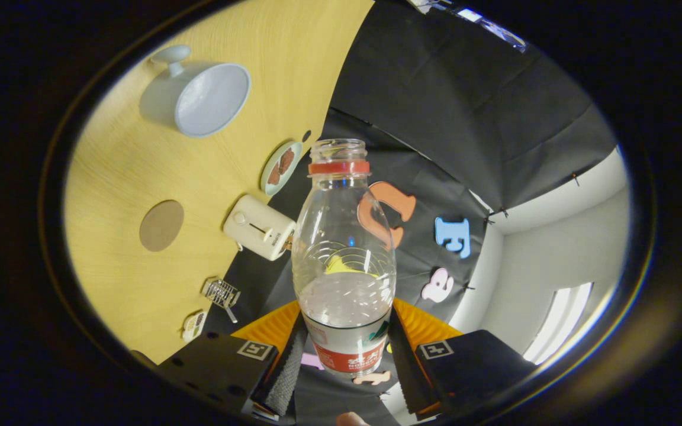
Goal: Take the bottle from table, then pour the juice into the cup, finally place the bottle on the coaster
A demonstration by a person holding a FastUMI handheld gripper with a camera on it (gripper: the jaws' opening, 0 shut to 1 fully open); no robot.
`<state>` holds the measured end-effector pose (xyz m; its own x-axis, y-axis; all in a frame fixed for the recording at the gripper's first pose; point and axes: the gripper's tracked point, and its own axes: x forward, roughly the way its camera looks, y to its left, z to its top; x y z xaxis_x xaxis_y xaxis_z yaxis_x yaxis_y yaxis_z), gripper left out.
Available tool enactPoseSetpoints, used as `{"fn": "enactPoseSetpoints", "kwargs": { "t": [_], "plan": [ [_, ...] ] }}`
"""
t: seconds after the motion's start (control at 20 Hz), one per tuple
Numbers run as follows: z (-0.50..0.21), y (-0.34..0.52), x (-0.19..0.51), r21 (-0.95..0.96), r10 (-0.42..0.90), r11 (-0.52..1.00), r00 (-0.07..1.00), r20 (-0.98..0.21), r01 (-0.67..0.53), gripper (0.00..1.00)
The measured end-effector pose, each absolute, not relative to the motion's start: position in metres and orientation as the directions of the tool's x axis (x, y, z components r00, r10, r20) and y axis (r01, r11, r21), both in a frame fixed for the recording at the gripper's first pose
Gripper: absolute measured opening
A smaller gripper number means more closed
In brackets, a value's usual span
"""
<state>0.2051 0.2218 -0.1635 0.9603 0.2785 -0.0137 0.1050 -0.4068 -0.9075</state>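
My gripper (pixel 346 355) has both fingers pressed on the bottle (pixel 344 260), lifted off the table (pixel 116 177). Open tabletop lies all around the coaster (pixel 161 225), so I can pass on any side of it. The cup (pixel 202 97) stands well apart, toward one end. Along the edge by the black cloth wall a toaster (pixel 259 228) sits near the coaster, with a small plate (pixel 280 168) beyond it and a little wire rack (pixel 221 293) on its other side.
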Motion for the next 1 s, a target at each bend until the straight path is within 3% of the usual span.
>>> {"fn": "enactPoseSetpoints", "kwargs": {
  "t": [0.45, 0.7, 1.0],
  "plan": [
    [-0.152, 0.216, 0.2, -0.958, 0.255, -0.283, 0.967, -0.018, 0.057, 0.75],
    [-0.16, 0.196, 0.194, -0.992, 0.187, -0.009, 0.974, -0.129, -0.129, 0.76],
    [-0.127, 0.179, 0.19, -0.893, 0.19, 0.376, 0.964, -0.186, -0.247, 0.76]
  ]
}}
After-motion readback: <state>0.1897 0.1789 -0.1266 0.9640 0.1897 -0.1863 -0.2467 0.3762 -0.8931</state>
